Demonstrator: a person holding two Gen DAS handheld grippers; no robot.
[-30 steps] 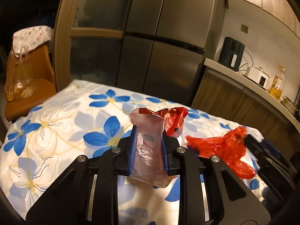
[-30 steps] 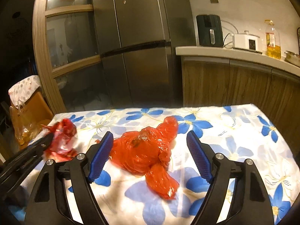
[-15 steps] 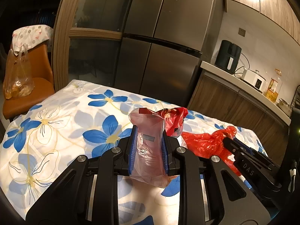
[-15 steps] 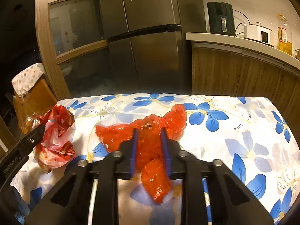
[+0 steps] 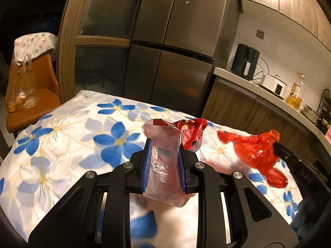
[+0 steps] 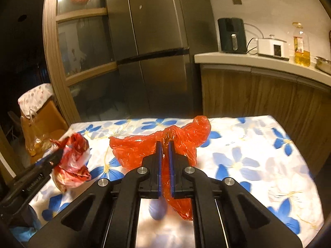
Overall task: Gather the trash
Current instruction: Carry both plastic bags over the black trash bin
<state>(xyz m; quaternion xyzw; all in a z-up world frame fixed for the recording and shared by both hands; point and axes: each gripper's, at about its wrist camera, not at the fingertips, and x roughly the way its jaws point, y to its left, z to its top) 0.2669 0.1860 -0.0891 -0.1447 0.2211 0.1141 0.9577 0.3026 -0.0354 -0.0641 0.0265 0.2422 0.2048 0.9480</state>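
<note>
In the left wrist view my left gripper is shut on a crumpled pale pink and red plastic bag, held a little above the flowered tablecloth. In the right wrist view my right gripper is shut on the middle of a bright red plastic bag, whose ends hang out on both sides and below. The red bag also appears lifted at the right of the left wrist view. The left gripper with its pink and red bag shows at the left of the right wrist view.
The table with the blue-flower cloth fills the foreground. An orange chair with a clear bag hanging on it stands at the far left. A steel fridge and a wooden counter with appliances stand behind.
My right gripper closed on the red bag and lifted it off the cloth. My left gripper kept its hold on the pink and red bag and shifted slightly.
</note>
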